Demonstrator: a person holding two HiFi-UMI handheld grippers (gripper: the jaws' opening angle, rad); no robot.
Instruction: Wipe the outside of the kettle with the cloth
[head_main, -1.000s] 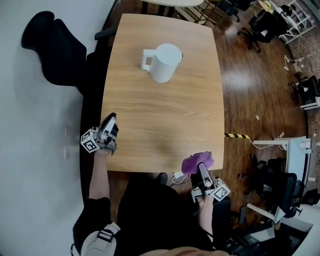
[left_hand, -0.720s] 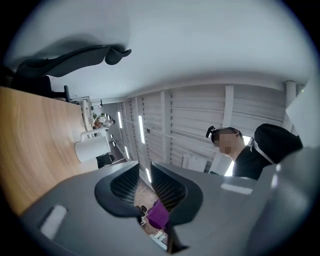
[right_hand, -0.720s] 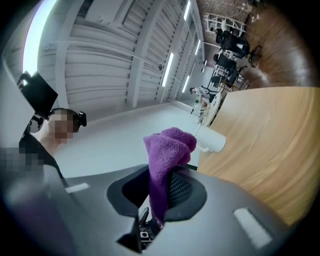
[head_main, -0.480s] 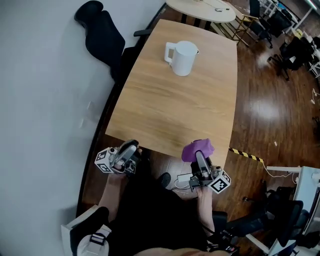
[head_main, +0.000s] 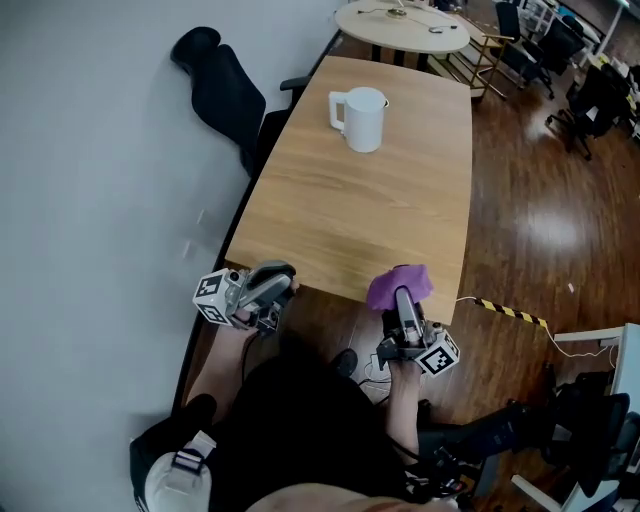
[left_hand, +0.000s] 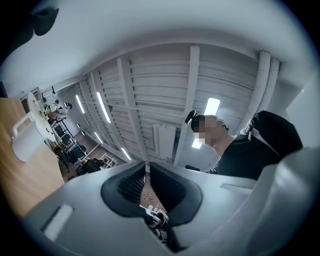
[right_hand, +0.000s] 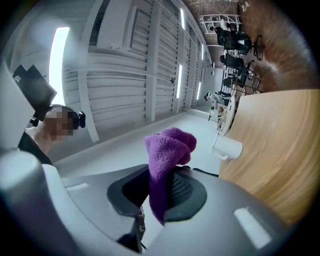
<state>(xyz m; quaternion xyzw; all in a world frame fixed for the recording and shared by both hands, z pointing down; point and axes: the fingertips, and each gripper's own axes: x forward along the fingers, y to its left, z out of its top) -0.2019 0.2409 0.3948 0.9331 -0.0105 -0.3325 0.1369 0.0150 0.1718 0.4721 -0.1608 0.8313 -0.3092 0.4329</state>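
The white kettle (head_main: 362, 118) stands upright at the far end of the wooden table (head_main: 380, 220), handle to the left. My right gripper (head_main: 403, 308) hangs just off the table's near edge, shut on a purple cloth (head_main: 398, 286) that bunches above its jaws. In the right gripper view the cloth (right_hand: 167, 150) sticks out of the gripper (right_hand: 160, 182), with the kettle (right_hand: 227, 146) small and far off. My left gripper (head_main: 264, 288) is by the near left corner, tipped up and shut on nothing (left_hand: 148, 177); the kettle (left_hand: 25, 137) shows at that view's left edge.
A black office chair (head_main: 225, 85) stands against the table's left side by the grey wall. A round table (head_main: 400, 22) sits beyond the far end. Yellow-black tape (head_main: 510, 312) marks the wood floor on the right, with more chairs (head_main: 590, 100) farther off.
Both grippers have drawn back from the table to just off its near edge. The left one left the table's left side and tipped upward. The kettle now lies farther away.
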